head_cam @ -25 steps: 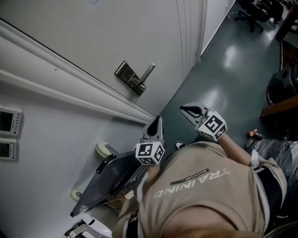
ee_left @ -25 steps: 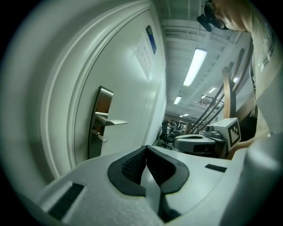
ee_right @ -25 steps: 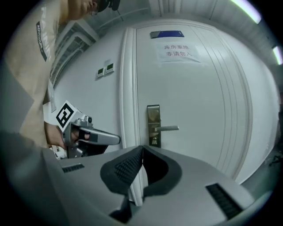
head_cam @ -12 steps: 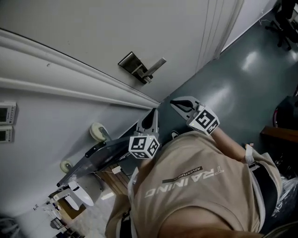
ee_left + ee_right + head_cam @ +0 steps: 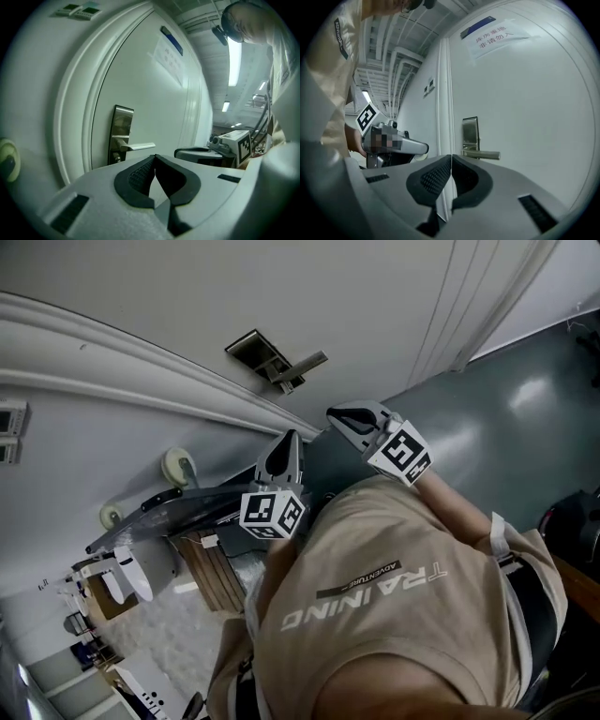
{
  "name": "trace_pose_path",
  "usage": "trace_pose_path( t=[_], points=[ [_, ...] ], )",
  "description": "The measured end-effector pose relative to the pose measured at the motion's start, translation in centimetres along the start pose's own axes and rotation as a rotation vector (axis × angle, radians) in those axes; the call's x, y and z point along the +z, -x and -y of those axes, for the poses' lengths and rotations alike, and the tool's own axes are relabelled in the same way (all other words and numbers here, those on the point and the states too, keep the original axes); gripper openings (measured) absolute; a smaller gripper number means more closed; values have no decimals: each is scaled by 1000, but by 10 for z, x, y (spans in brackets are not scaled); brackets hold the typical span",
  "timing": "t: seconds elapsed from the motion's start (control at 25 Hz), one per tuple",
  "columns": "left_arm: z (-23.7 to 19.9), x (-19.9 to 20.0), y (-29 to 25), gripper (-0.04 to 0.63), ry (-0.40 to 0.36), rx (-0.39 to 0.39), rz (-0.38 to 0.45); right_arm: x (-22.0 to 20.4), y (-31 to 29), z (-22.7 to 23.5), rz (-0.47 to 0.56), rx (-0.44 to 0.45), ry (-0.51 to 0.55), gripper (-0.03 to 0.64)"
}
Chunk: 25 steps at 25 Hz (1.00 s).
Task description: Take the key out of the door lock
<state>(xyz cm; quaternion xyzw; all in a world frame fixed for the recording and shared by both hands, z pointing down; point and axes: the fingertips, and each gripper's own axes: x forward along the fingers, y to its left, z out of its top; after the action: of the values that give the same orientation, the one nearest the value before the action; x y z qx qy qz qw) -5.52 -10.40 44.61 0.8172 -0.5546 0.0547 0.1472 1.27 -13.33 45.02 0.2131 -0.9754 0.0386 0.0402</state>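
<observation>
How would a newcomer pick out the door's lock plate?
Find the big white door. On its plain face sits one upright rectangular metal plate with a lever handle sticking out sideways. It is the only shiny fitting there; the paper notice hangs higher up.

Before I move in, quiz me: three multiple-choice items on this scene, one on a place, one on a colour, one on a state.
1. Where is the lever handle?
A. On the door, beyond the left gripper and right gripper.
B. Between the right gripper's jaws.
C. Out of view.
2. Its colour?
A. Black.
B. Silver.
C. Red.
3. The left gripper's jaws?
A. Wide apart.
B. Shut on the handle.
C. Shut on nothing.
Answers: 1 A, the head view shows it untouched on the door. 2 B, it shines metallic. 3 C, the pads meet with nothing between.
</observation>
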Motion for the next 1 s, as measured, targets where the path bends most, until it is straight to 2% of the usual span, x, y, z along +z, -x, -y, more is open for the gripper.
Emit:
trace_pose_path(
  t=[0.16,0.28,0.56,0.84,1.0],
  points=[
    [11,-26,3,6,66,99,13,-10,12,13,-26,47,19,15],
    [22,-30,3,6,98,128,37,-14,18,28,-37,50,-16,15],
    [27,-47,0,6,132,197,16,-37,31,25,-95,124,-46,14],
    [40,-51,0,6,98,201,-72,-44,41,15,-58,151,-98,15],
    [48,-38,-16,6,58,175,-67,-42,44,17,-43,181,-94,15]
  ],
)
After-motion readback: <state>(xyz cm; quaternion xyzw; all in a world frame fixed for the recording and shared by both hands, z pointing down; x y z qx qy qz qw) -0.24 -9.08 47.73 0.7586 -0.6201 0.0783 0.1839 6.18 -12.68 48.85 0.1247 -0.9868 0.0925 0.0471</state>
